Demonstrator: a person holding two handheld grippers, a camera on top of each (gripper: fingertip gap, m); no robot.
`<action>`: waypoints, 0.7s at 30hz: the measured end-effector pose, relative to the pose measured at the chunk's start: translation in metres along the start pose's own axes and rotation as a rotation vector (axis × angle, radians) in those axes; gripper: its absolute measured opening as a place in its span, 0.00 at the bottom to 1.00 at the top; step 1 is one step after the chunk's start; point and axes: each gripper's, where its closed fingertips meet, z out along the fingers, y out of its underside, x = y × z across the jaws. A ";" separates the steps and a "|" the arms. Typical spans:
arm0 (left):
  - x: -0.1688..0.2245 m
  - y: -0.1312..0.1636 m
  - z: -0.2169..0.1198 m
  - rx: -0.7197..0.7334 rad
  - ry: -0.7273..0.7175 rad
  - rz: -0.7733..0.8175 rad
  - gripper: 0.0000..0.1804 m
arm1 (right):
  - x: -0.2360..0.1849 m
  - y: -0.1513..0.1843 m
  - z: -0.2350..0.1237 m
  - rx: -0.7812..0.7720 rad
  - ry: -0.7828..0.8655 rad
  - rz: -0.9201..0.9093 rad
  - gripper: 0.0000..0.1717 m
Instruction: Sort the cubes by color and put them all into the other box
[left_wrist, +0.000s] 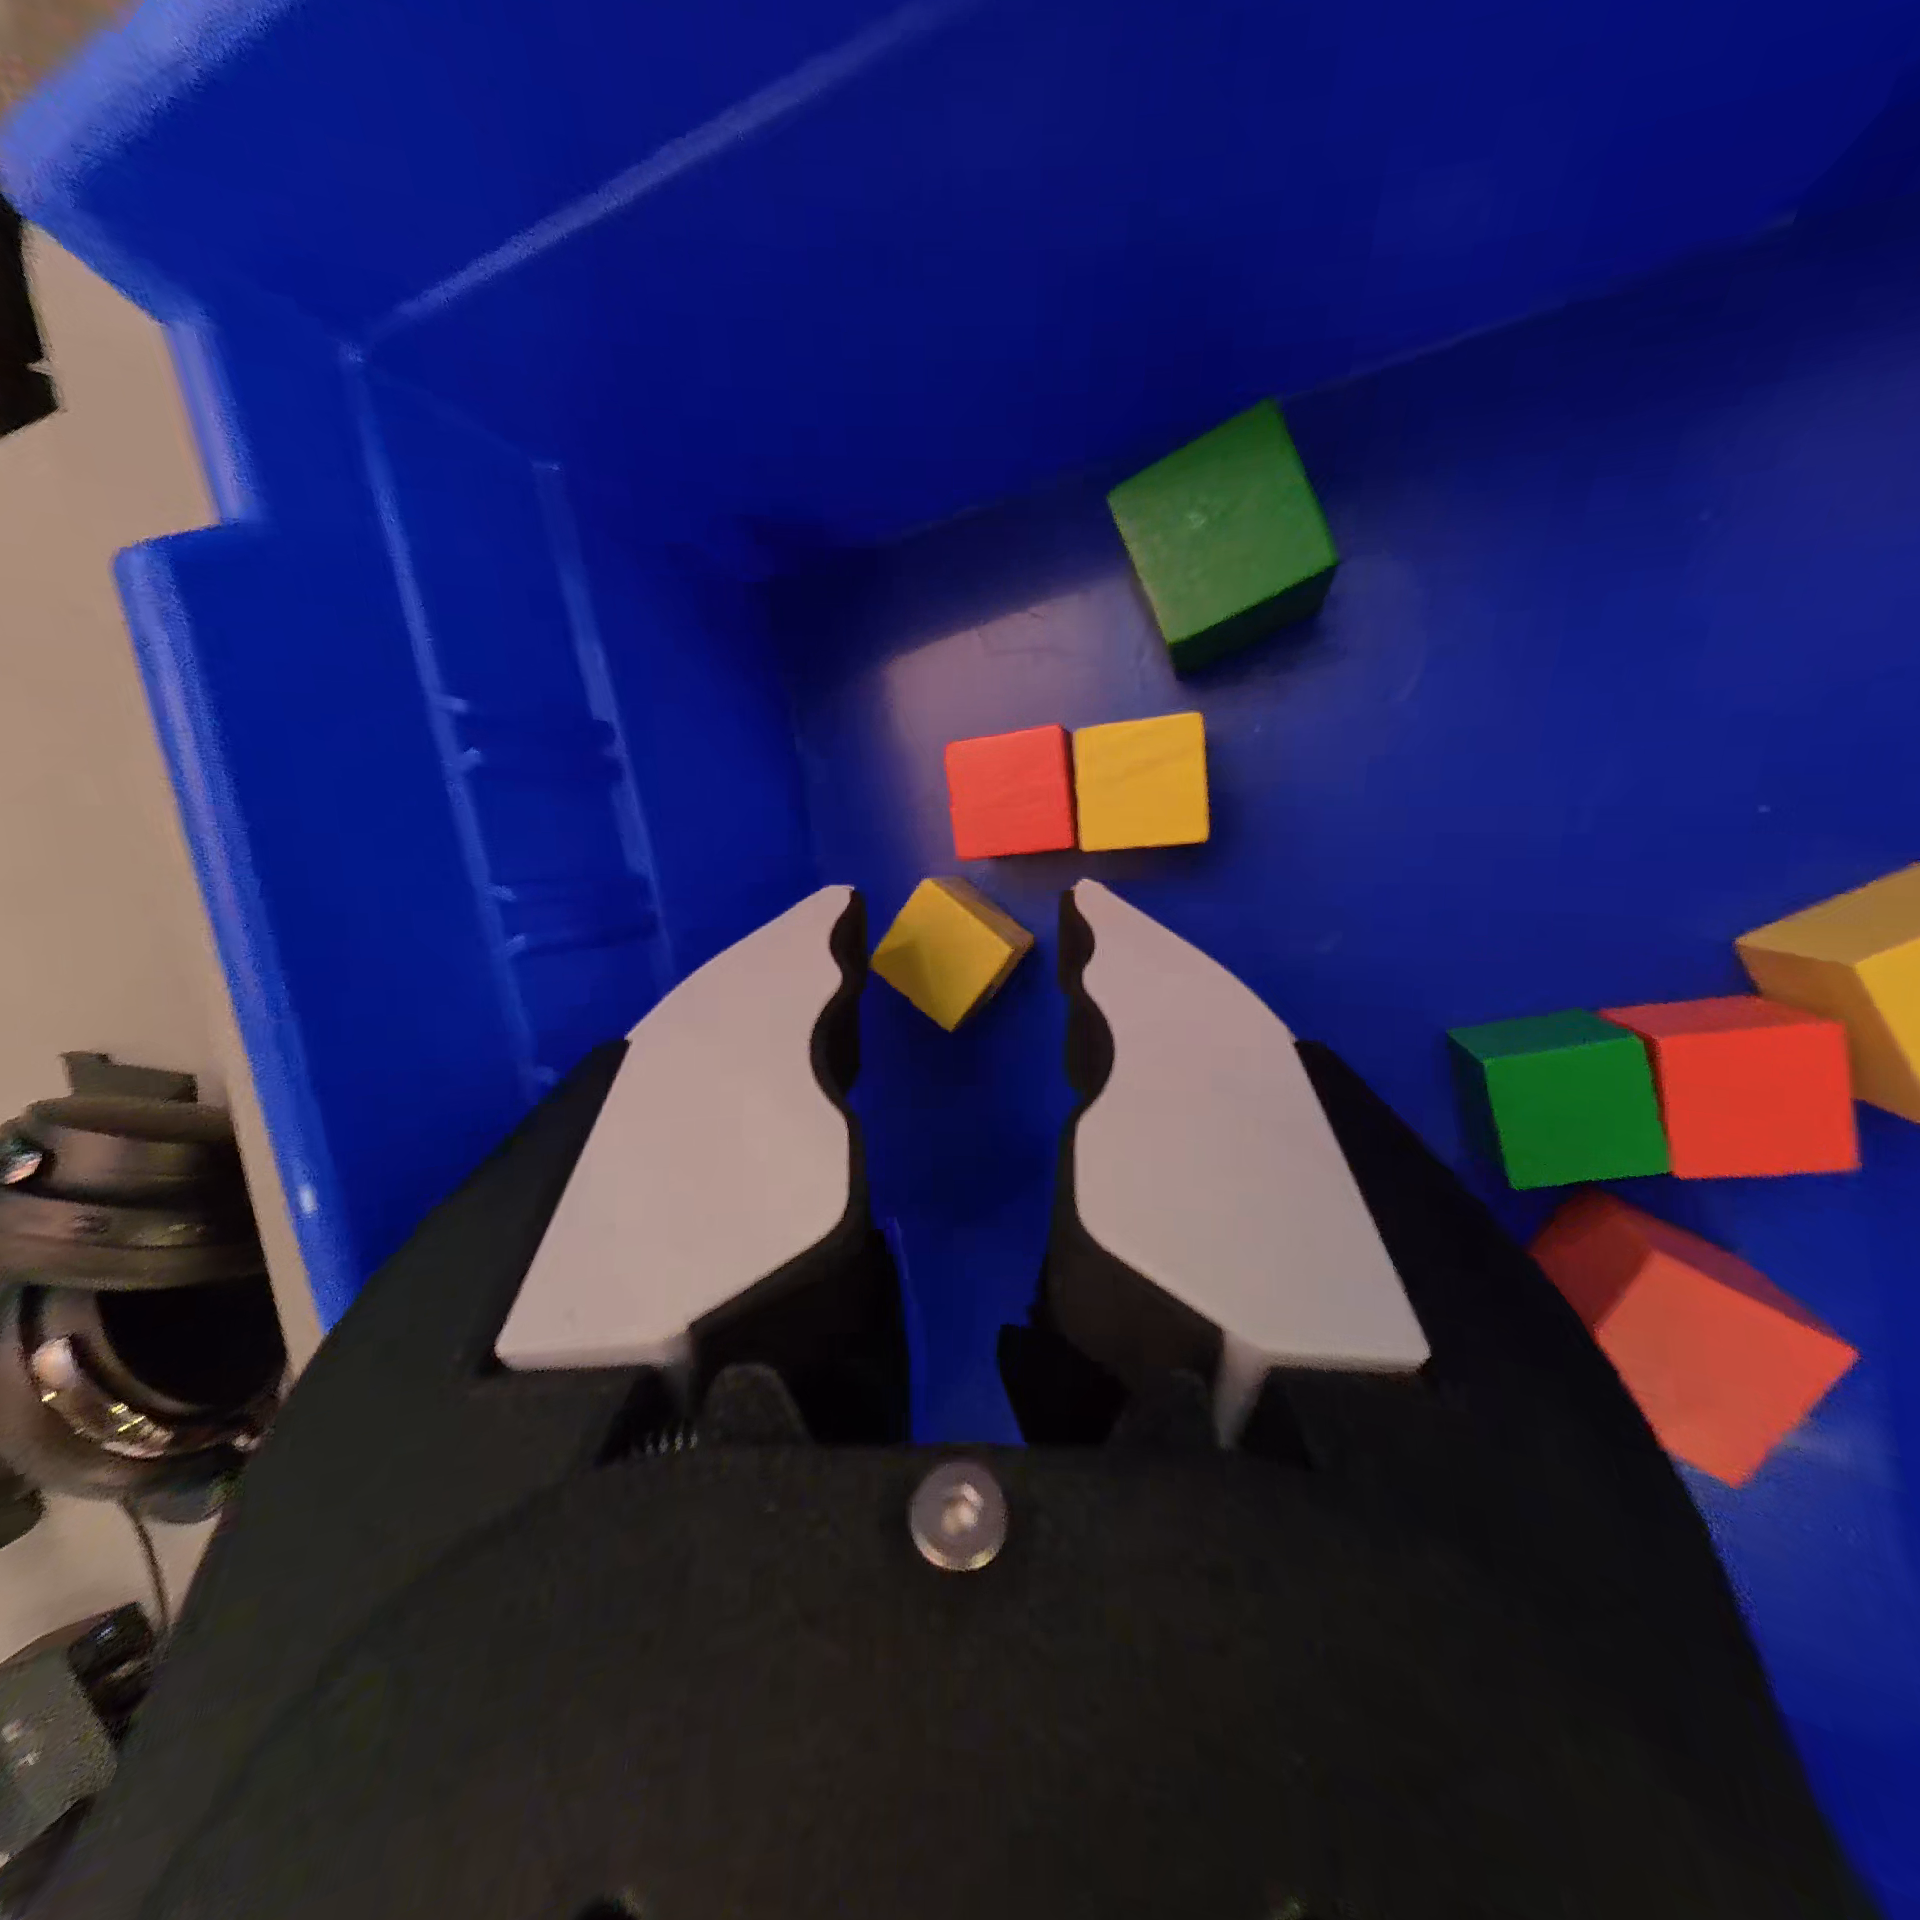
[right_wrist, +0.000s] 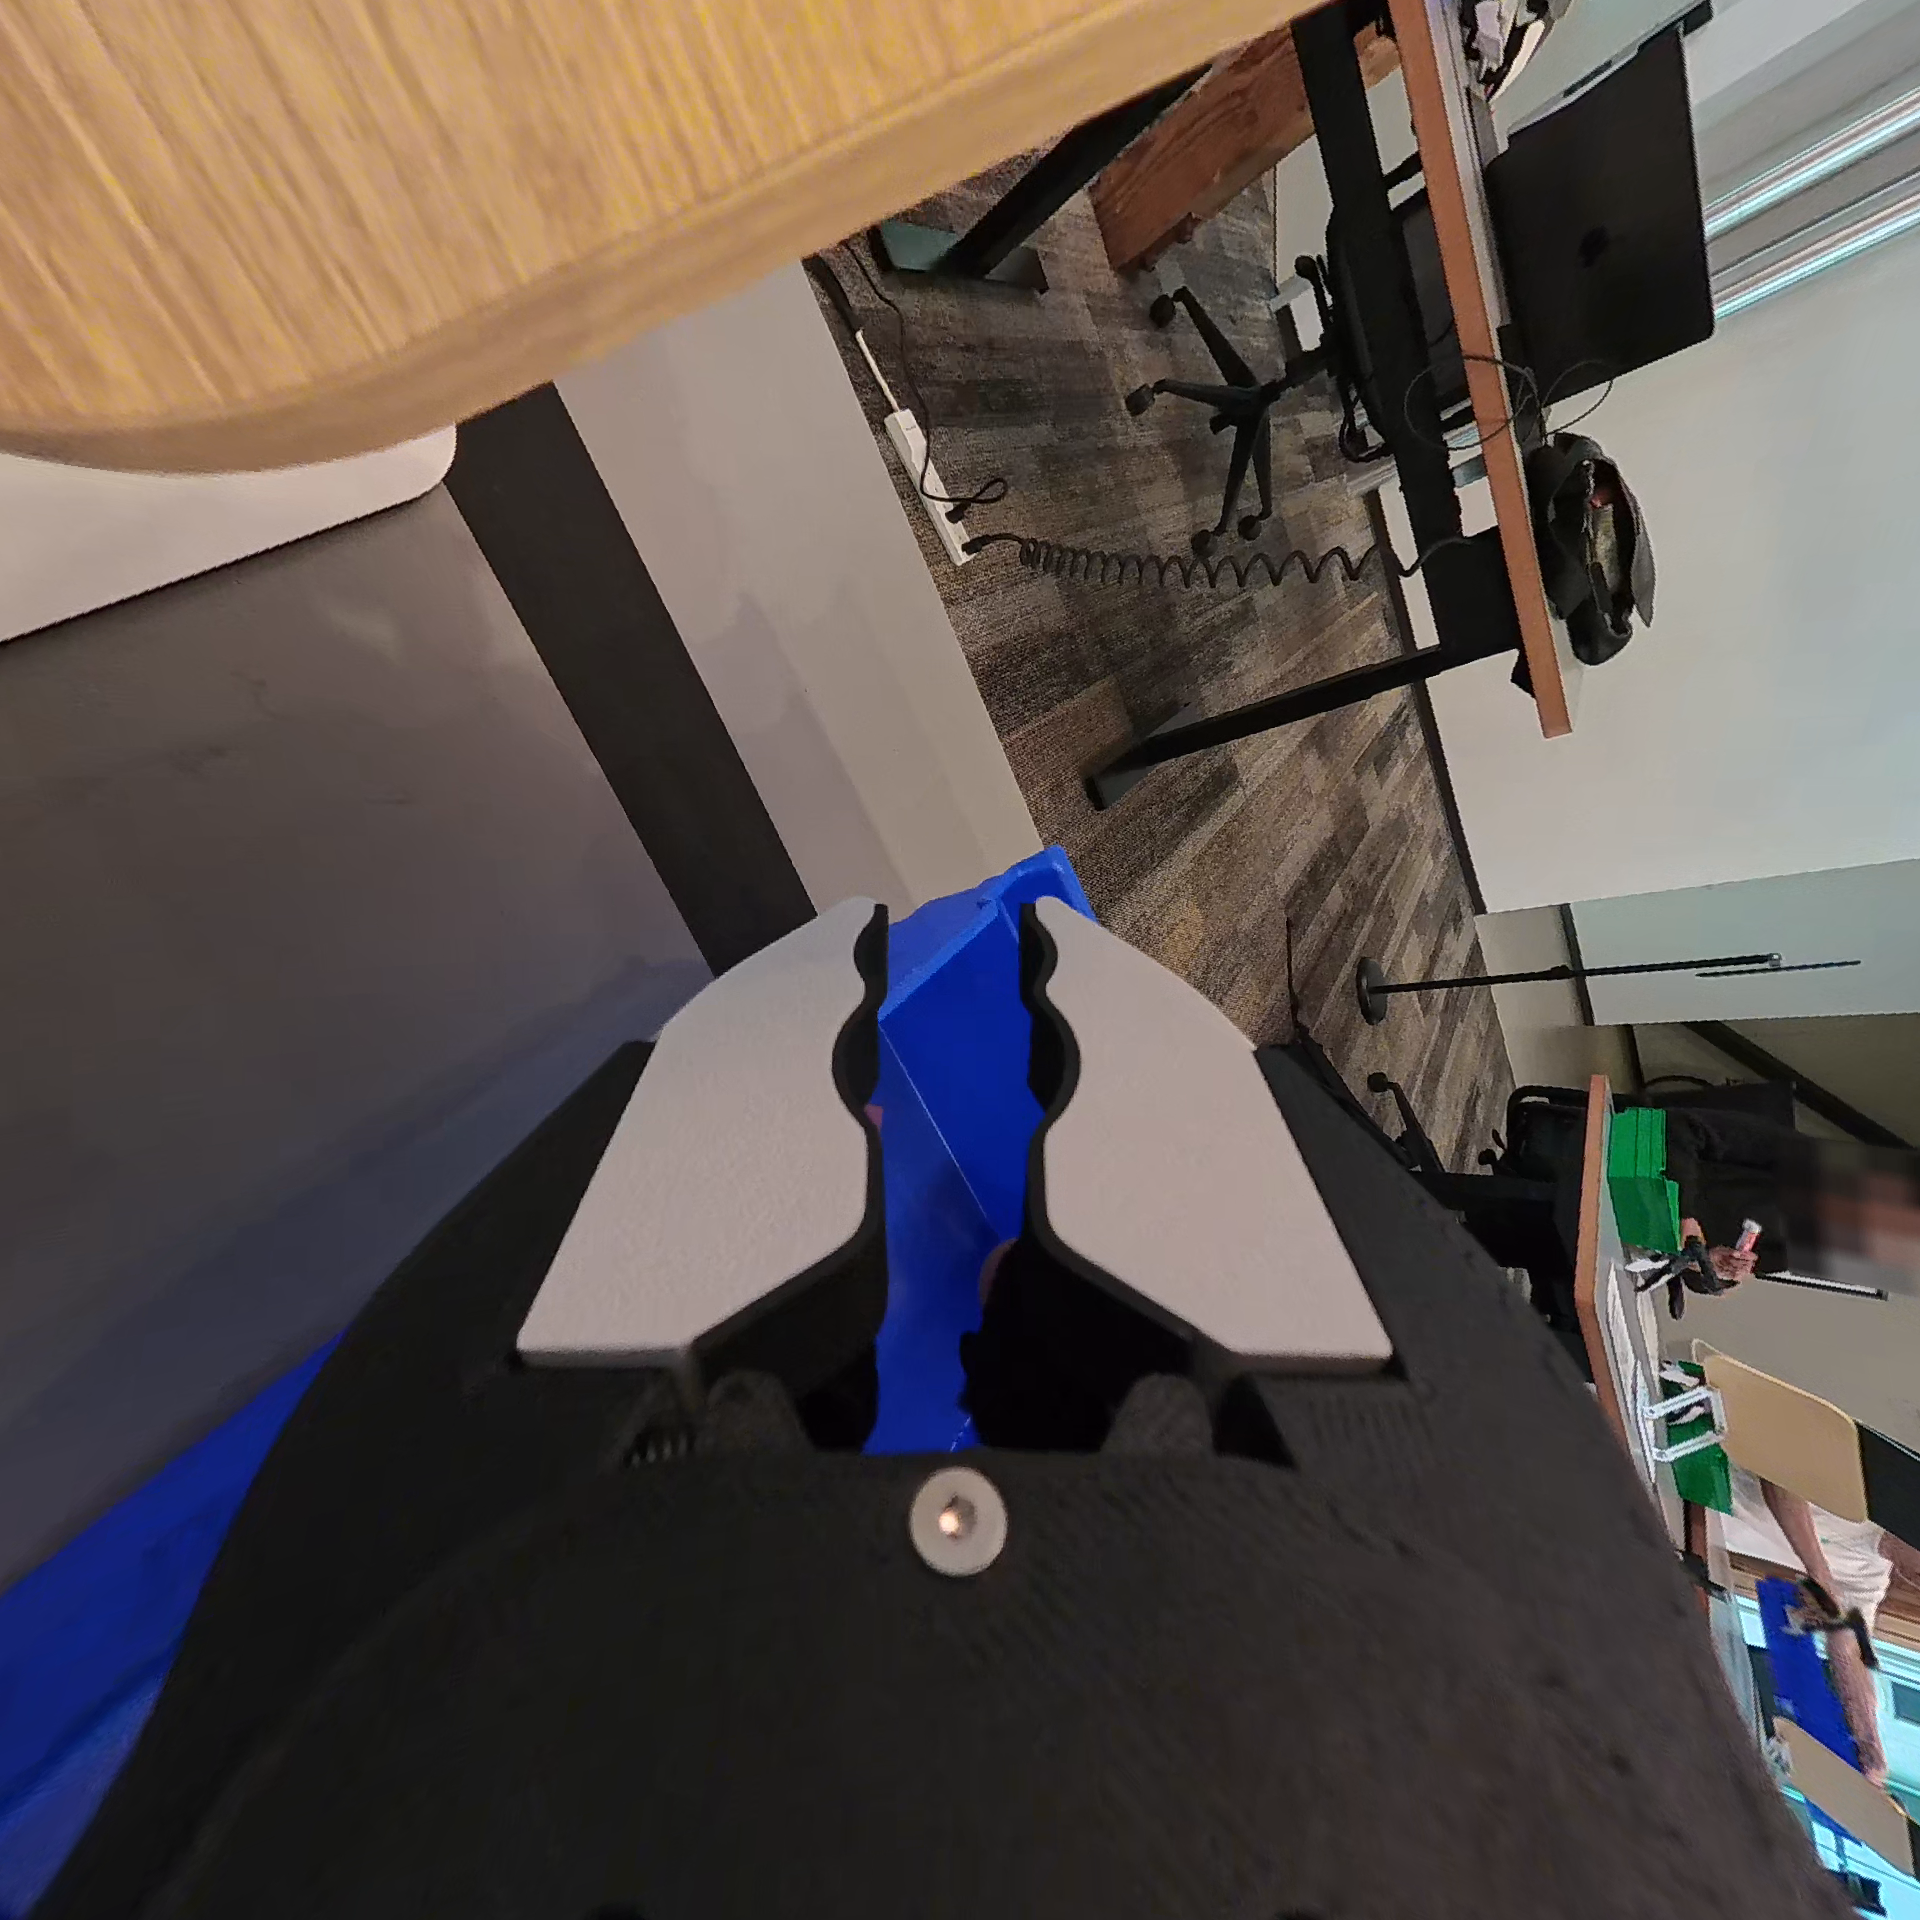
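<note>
Showing 9 cubes inside the blue box (left_wrist: 727, 260), left wrist view has left gripper (left_wrist: 961, 935) fingers spread, small yellow cube (left_wrist: 951, 951) between them unpinched; right wrist view shows right gripper (right_wrist: 951, 935) fingers pinching a blue box rim (right_wrist: 951, 997), centre frame; no legible writing.

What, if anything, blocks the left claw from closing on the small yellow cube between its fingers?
Nothing visible does. The small yellow wooden cube sits rotated between the open left claw, with blue bin floor showing on either side of it. The red and yellow cube pair lies just beyond the fingertips, apart from it.
</note>
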 end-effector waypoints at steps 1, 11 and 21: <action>-0.003 0.000 0.001 0.002 -0.029 0.005 0.19 | 0.000 0.000 0.000 0.000 -0.001 0.000 0.14; -0.006 0.006 0.008 -0.027 -0.071 0.034 0.15 | -0.005 -0.002 0.002 -0.001 -0.010 -0.016 0.14; 0.032 0.013 -0.010 -0.070 0.164 0.116 0.14 | -0.003 -0.002 0.000 -0.002 -0.007 -0.020 0.14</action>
